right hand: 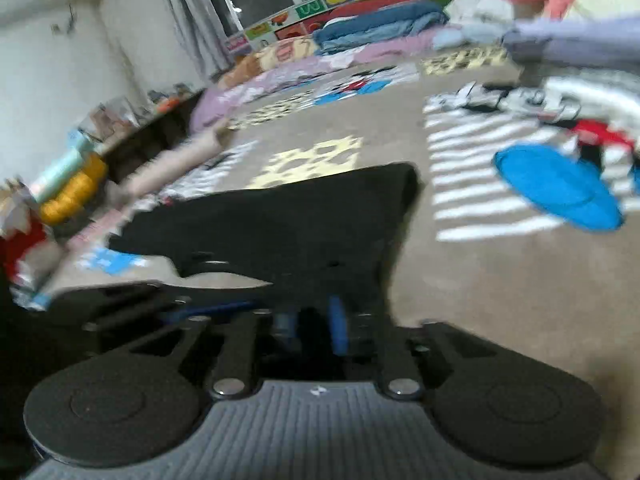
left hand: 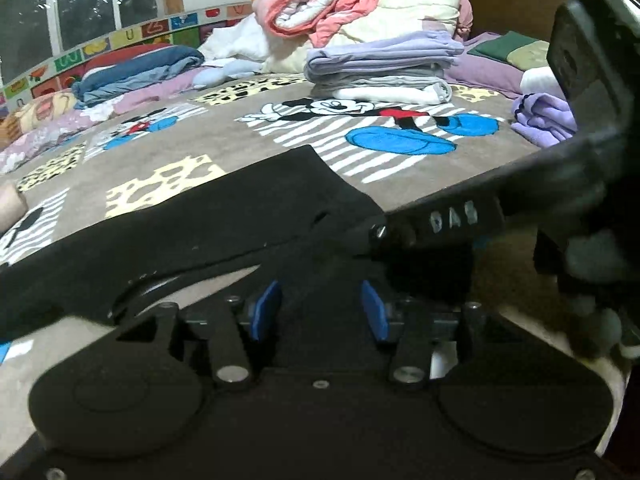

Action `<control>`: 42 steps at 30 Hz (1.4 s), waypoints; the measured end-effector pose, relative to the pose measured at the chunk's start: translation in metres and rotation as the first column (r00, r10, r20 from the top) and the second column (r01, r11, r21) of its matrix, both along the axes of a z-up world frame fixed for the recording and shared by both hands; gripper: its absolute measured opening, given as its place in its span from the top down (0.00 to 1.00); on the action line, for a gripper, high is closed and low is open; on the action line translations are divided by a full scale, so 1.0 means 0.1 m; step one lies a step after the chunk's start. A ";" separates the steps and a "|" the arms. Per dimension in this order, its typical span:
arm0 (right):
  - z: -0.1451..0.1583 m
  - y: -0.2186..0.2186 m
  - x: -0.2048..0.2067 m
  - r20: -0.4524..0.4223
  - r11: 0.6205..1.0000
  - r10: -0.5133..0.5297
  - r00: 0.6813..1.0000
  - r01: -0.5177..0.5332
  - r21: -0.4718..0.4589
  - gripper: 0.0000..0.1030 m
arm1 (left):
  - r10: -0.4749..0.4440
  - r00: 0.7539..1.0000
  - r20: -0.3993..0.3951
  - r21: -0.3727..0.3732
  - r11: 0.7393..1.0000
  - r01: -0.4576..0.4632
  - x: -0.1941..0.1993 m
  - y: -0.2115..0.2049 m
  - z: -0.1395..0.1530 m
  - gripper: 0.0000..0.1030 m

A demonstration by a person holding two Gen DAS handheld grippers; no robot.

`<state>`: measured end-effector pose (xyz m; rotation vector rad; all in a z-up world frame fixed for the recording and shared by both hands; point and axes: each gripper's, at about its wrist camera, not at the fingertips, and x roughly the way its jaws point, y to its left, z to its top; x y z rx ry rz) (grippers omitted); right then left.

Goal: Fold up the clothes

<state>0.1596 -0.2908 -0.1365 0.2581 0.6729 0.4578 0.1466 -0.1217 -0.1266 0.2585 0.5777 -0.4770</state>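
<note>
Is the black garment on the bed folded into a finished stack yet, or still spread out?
Still spread out. The black garment lies as one flat layer across the blanket, unlike the folded lavender stack behind it.

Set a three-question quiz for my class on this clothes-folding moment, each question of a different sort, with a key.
1. True or false: the black garment lies on the cartoon-print blanket.
2. Which folded item tops the stack beyond the mouse figure? A lilac, B green, C red.
3. Fill in: the other tool crossing the left wrist view is the ____ gripper.

Key: 1 true; 2 A; 3 right. Note: the left gripper has its jaws apart around black cloth; the right gripper's grip is too blurred to judge.
</note>
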 end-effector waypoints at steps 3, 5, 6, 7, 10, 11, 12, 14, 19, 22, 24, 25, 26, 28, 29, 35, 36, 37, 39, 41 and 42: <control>-0.04 -0.07 -0.03 -0.002 0.999 -0.019 1.000 0.019 0.026 1.00 | 0.047 0.999 -0.010 -0.005 0.999 -0.047 -0.12 0.12 0.03 0.49; -0.05 -0.08 -0.04 0.000 0.999 -0.019 1.000 0.019 0.040 1.00 | 0.078 0.997 -0.017 -0.008 0.997 -0.078 -0.20 0.20 0.05 0.46; -0.06 -0.08 -0.05 0.002 0.999 -0.020 1.000 0.020 0.041 1.00 | 0.094 0.995 -0.020 -0.010 0.996 -0.094 -0.24 0.24 0.06 0.44; -0.06 -0.09 -0.05 0.003 0.999 -0.021 1.000 0.021 0.042 1.00 | 0.110 0.994 -0.024 -0.011 0.994 -0.110 -0.29 0.29 0.07 0.42; -0.07 -0.10 -0.03 0.002 0.999 -0.026 1.000 0.026 0.042 1.00 | 0.176 0.983 -0.048 0.004 0.984 -0.176 -0.46 0.56 0.09 0.41; -0.07 -0.09 -0.04 0.005 0.999 -0.029 1.000 0.028 0.034 1.00 | 0.201 0.978 -0.056 0.013 0.980 -0.201 -0.53 0.67 0.08 0.40; -0.07 -0.08 -0.04 0.008 0.999 -0.031 0.999 0.030 0.026 1.00 | 0.226 0.972 -0.063 0.017 0.974 -0.226 -0.61 0.79 0.07 0.39; -0.06 -0.06 -0.05 0.015 0.999 -0.035 0.999 0.035 0.011 1.00 | 0.274 0.960 -0.061 -0.019 0.961 -0.276 -0.78 1.09 0.09 0.39; -0.05 -0.02 -0.09 0.033 0.999 -0.049 0.998 0.050 -0.018 1.00 | 0.497 0.863 -0.091 -0.096 0.858 -0.504 -1.05 1.90 0.10 0.39; -0.04 0.01 -0.12 0.047 0.998 -0.056 0.997 0.058 -0.040 1.00 | 0.613 0.783 -0.105 -0.116 0.774 -0.622 -1.20 2.24 0.15 0.40; -0.03 0.04 -0.14 0.060 0.996 -0.058 0.997 0.062 -0.066 1.00 | 0.687 0.720 -0.099 -0.108 0.711 -0.694 -1.30 2.39 0.18 0.40; -0.02 0.06 -0.14 0.066 0.995 -0.059 0.996 0.065 -0.080 1.00 | 0.727 0.680 -0.098 -0.100 0.672 -0.734 -1.33 2.46 0.19 0.40; -0.01 0.08 -0.16 0.073 0.993 -0.061 0.995 0.068 -0.095 1.00 | 0.761 0.641 -0.096 -0.096 0.634 -0.767 -1.36 2.53 0.19 0.40; 0.04 0.14 -0.21 0.094 0.987 -0.075 0.993 0.087 -0.132 1.00 | 0.777 0.625 -0.076 -0.135 0.613 -0.779 -1.41 2.59 0.25 0.41; 0.09 0.20 -0.27 0.118 0.985 -0.067 0.991 0.085 -0.152 0.90 | 0.767 0.639 -0.055 -0.153 0.626 -0.764 -1.43 2.57 0.29 0.41; 0.38 0.84 -0.61 0.239 0.965 0.170 0.956 -0.111 -0.239 0.79 | 0.581 0.811 0.069 -0.094 0.813 -0.574 -1.27 2.00 0.24 0.41; 0.41 1.00 -0.64 0.248 0.954 0.230 0.941 -0.167 -0.250 0.80 | 0.550 0.832 0.076 -0.092 0.835 -0.543 -1.24 1.94 0.22 0.41; 0.41 1.16 -0.65 0.249 0.945 0.277 0.928 -0.216 -0.245 0.80 | 0.530 0.845 0.073 -0.090 0.847 -0.523 -1.20 1.90 0.18 0.41; 0.36 1.40 -0.60 0.201 0.935 0.343 0.917 -0.313 -0.167 0.81 | 0.503 0.863 0.050 -0.085 0.863 -0.498 -1.12 1.87 0.11 0.41; 0.19 1.56 -0.52 0.129 0.923 0.383 0.915 -0.373 -0.100 0.75 | 0.518 0.855 0.029 -0.077 0.854 -0.515 -1.06 1.90 0.03 0.41; 0.09 1.61 -0.47 0.085 0.924 0.375 0.923 -0.365 -0.115 0.74 | 0.522 0.853 0.027 -0.085 0.851 -0.518 -1.05 1.93 0.03 0.41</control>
